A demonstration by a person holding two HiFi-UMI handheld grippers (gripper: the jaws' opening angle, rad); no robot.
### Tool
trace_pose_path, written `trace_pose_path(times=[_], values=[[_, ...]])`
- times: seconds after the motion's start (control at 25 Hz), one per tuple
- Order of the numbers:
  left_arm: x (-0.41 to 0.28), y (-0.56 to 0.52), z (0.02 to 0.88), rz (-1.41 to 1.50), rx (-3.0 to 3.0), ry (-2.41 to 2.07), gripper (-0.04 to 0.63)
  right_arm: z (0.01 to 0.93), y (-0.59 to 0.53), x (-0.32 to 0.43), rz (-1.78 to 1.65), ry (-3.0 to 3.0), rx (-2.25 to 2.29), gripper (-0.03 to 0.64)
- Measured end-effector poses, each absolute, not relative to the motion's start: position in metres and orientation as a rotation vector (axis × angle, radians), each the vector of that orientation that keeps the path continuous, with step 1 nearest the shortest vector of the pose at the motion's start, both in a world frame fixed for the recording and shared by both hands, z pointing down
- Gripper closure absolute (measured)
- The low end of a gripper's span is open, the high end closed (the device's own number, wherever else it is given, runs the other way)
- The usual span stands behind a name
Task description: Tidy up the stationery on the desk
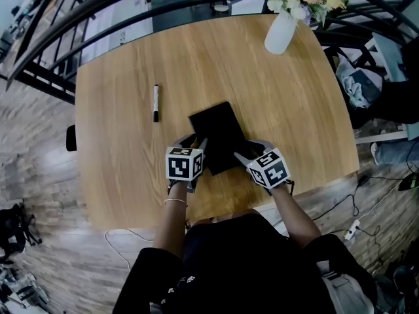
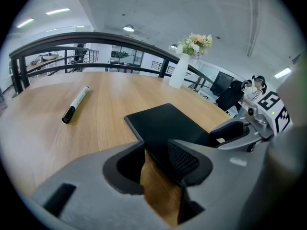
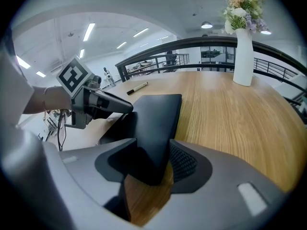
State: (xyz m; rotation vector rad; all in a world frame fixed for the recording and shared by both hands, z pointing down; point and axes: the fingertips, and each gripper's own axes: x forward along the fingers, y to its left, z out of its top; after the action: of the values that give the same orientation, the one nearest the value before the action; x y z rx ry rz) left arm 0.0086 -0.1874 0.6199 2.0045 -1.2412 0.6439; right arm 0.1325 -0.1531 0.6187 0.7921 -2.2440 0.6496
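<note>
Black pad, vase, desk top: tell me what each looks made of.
Black pad: matte, thin and stiff, no glare; could be plastic or a leather-like cover, can't say which.
Vase: smooth opaque white with a soft sheen, likely glazed ceramic.
Desk top: pale wood or wood-look veneer, fine straight grain lines, satin finish.

Wood floor (image 1: 39, 169), blk curved railing (image 2: 96, 35), ceiling strip lights (image 3: 88, 31) (lit), wood desk (image 1: 131, 175)
</note>
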Motion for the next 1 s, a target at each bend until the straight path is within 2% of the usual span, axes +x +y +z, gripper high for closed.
trace_pose_path(times=[1.0], values=[[-0.014,-0.149,0.618,0.682,2.023,-1.221,0.468,0.619,-0.099,0.106,0.672,-2.221,0.758,0.390]])
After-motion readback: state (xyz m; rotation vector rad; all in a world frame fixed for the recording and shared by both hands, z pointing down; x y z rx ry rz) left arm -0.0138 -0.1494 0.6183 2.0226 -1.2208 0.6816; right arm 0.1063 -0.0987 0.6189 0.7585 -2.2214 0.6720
